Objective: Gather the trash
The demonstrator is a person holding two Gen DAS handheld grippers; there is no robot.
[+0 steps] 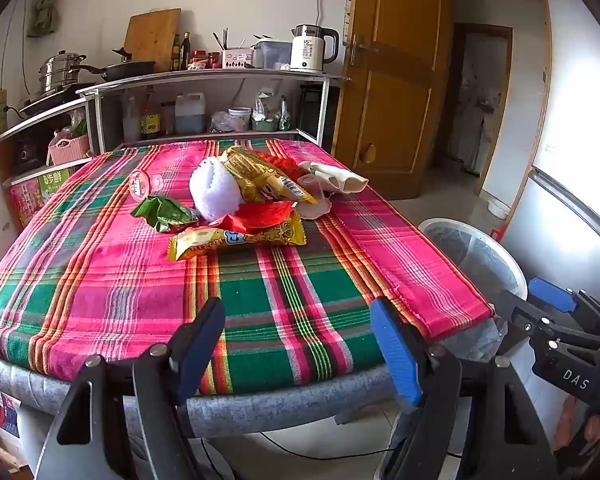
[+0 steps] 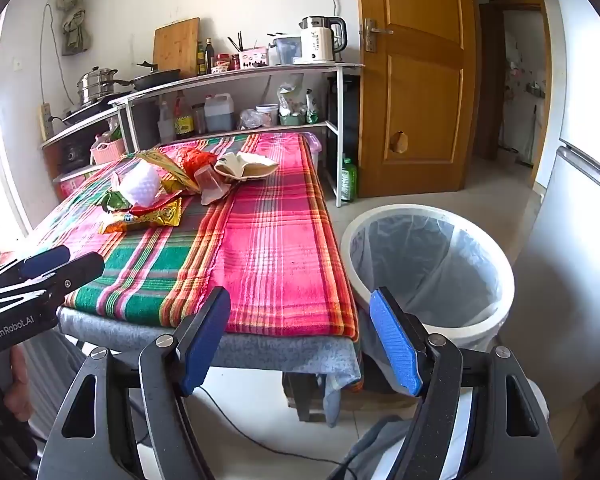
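Observation:
A pile of trash lies on the plaid-covered table (image 1: 100, 280): a yellow snack wrapper (image 1: 236, 240), a red wrapper (image 1: 260, 216), a green wrapper (image 1: 164, 212), a white foam net (image 1: 216, 192), a gold bag (image 1: 260, 176), a round red lid (image 1: 140, 186) and a beige cloth-like piece (image 1: 336, 178). The pile also shows in the right wrist view (image 2: 152, 196). A white bin with a clear liner (image 2: 428, 264) stands on the floor right of the table. My left gripper (image 1: 298, 340) is open and empty over the table's near edge. My right gripper (image 2: 300, 336) is open and empty, near the table's corner and the bin.
A shelf unit (image 1: 204, 80) behind the table holds pots, bottles, a cutting board and a kettle (image 1: 312, 48). A wooden door (image 1: 392, 80) stands open at the right. A fridge (image 2: 580, 200) is at the far right. Cables run over the floor under the table.

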